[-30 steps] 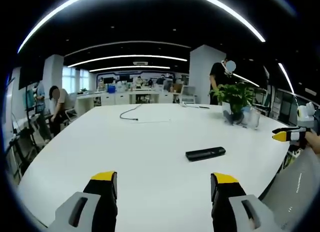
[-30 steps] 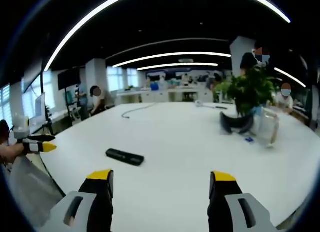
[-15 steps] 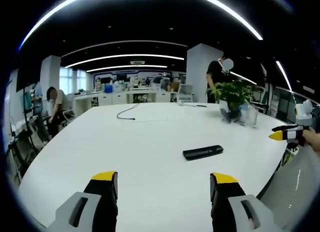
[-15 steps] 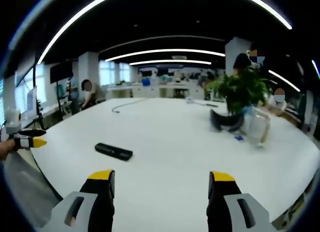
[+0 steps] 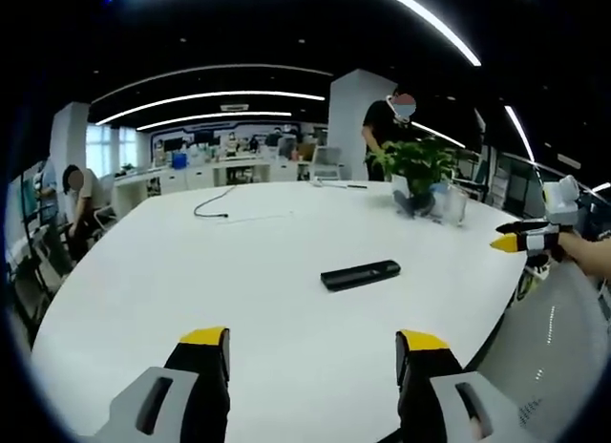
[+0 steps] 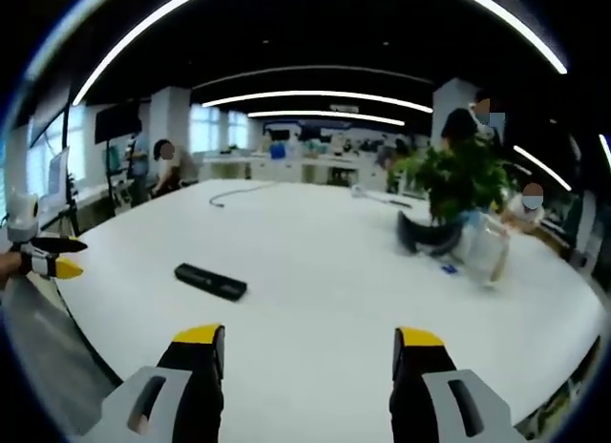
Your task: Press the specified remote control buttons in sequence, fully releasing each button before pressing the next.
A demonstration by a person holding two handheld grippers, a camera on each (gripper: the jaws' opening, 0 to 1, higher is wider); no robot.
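Your left gripper (image 5: 312, 352) rides with its jaws spread wide and nothing between them, and your right gripper (image 6: 307, 348) is the same — both hover over the near edge of the white table (image 5: 239, 271). The remote control (image 5: 360, 274) lies flat on the bare tabletop, at about 1 o'clock in the left gripper view and 11 o'clock in the right gripper view (image 6: 210, 282), well apart from both sets of jaws.

Judge it as a light, stiff, slim black bar on a smooth surface; it will likely skate if you push sideways. So pin one end down with one jaw tip and press straight down with the other — don't lift it.

At 1 o'clock across the table stands a potted plant (image 6: 458, 180) in a dark pot, with a clear container (image 6: 485, 254) just beside it; its contents are too blurred to tell.
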